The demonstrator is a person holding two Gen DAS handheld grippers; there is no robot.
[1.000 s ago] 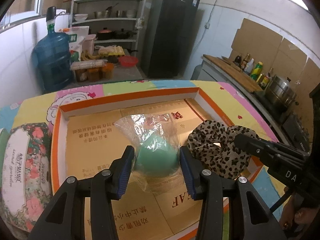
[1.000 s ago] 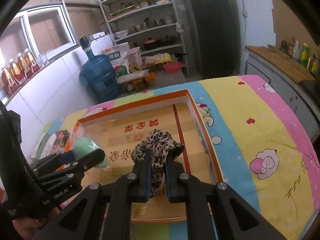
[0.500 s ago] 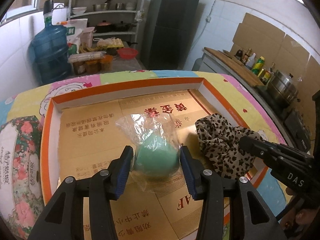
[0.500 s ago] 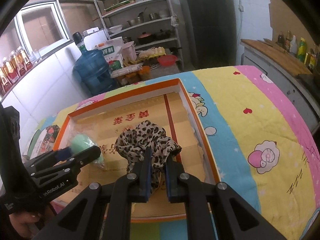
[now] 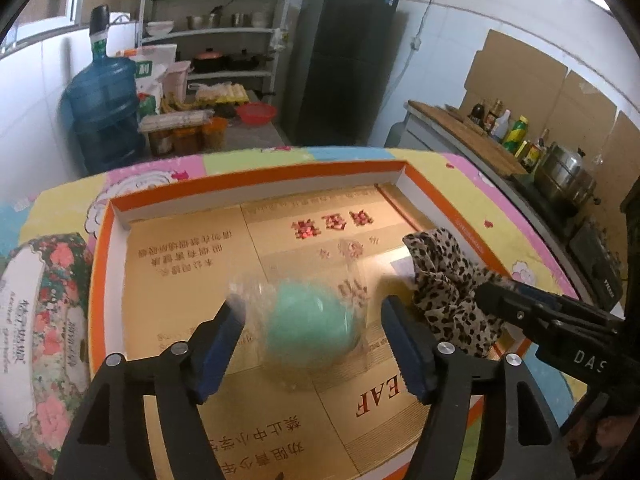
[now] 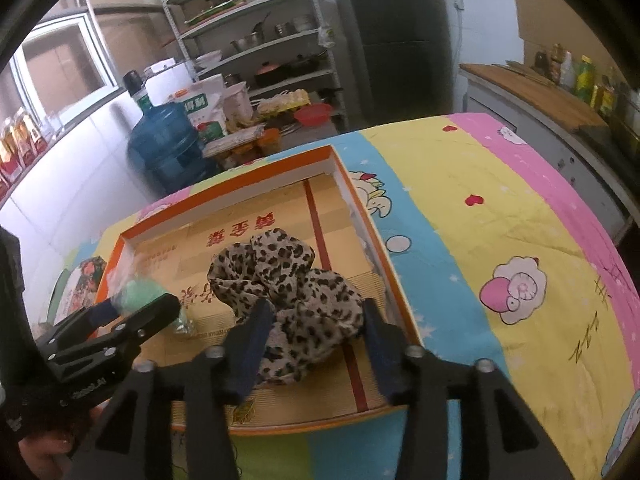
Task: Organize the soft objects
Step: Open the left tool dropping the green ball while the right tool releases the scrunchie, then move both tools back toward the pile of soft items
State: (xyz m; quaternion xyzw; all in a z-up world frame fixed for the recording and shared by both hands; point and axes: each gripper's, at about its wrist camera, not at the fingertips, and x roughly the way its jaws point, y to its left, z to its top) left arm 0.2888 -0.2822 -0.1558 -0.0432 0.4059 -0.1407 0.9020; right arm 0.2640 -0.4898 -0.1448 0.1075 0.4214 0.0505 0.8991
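The left tool point(image 5: 312, 340) stands open around a green soft ball in a clear bag point(image 5: 310, 330), which lies on the floor of the orange-rimmed cardboard tray point(image 5: 256, 178), its pads clear of the bag. The right tool point(image 6: 316, 340) is spread open too, the leopard-print cloth point(image 6: 288, 284) heaped between its fingers in the same tray. Red letters "EAF" point(image 5: 378, 398) and Chinese print show on the tray floor; "DAS" point(image 5: 588, 360) marks the right tool's side.

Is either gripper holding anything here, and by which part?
Nothing is held. The left gripper stands open around the bagged green ball; the right gripper stands open around the leopard cloth.
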